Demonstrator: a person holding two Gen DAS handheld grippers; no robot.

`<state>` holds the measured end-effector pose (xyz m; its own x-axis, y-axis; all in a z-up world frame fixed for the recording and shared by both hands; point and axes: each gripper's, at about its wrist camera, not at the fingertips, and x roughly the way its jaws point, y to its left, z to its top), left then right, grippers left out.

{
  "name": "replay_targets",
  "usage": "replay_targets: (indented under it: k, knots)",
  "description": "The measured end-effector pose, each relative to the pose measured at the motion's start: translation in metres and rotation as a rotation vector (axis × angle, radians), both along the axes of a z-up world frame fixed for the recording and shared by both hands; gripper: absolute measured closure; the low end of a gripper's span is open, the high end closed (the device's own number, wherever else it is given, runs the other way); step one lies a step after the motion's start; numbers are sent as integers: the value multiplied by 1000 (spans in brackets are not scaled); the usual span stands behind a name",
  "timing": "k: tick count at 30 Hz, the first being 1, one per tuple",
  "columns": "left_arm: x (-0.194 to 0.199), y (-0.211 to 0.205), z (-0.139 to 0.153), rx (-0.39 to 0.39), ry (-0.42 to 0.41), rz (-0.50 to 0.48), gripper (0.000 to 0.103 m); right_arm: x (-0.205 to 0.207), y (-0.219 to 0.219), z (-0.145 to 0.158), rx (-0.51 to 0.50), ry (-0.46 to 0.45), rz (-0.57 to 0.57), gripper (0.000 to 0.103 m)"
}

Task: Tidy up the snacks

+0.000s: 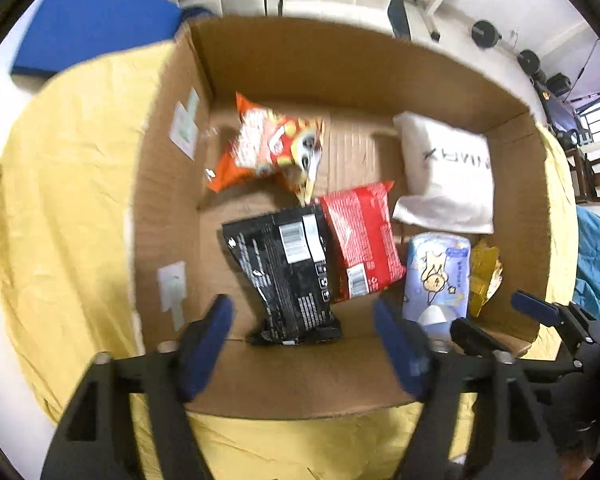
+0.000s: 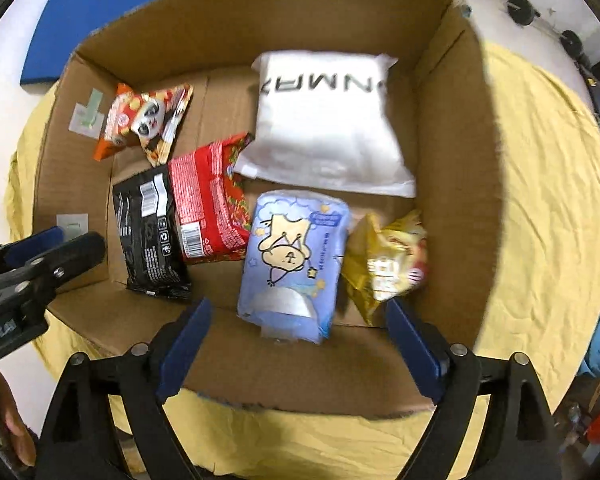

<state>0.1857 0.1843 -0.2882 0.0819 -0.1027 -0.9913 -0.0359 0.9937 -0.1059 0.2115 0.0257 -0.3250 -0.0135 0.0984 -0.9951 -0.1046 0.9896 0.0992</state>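
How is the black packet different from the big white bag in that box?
The black packet is dark, with a barcode label; the white bag is pale, with large black letters. The black packet is narrower, the white bag clearly bigger. The black packet lies near the box's left wall, the white bag at the far right. Both lie flat inside.

Both cameras sit on the grippers and look steeply down into the open box (image 1: 300, 60) from close above its near wall. The left view hangs over the black pack (image 1: 283, 272), the right view over the blue pack (image 2: 295, 264) (each also catches the other gripper at its edge). They share the whole box floor.
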Motion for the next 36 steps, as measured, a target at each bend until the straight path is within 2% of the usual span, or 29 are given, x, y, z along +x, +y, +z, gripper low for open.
replay_targets:
  k: [3, 6, 10, 14, 19, 24, 30, 36]
  knots:
    - [-6, -1, 11, -2, -27, 7, 6, -3, -5, 19, -7, -39, -15, 10]
    - [-6, -3, 26, 2, -47, 3, 5, -9, -25, 37, -10, -73, -30, 0]
    - [-9, 0, 29, 8, -75, 14, 0, -16, -47, 48, -25, -114, -51, 0]
    - [-15, 2, 35, 4, -114, 39, 0, -22, -51, 48, -36, -133, -72, 0]
    - [-21, -1, 42, -18, -121, 37, 0, -25, -53, 48, -39, -145, -88, 0]
    - [-28, -7, 59, 5, -157, 25, 0, -31, -57, 58, -42, -165, -93, 0]
    - [-50, -21, 105, 39, -245, 8, 0, -48, -66, 93, -10, -218, -104, 0]
    - [-83, -33, 163, 49, -330, 3, 0, -83, -76, 157, -2, -326, -108, 0]
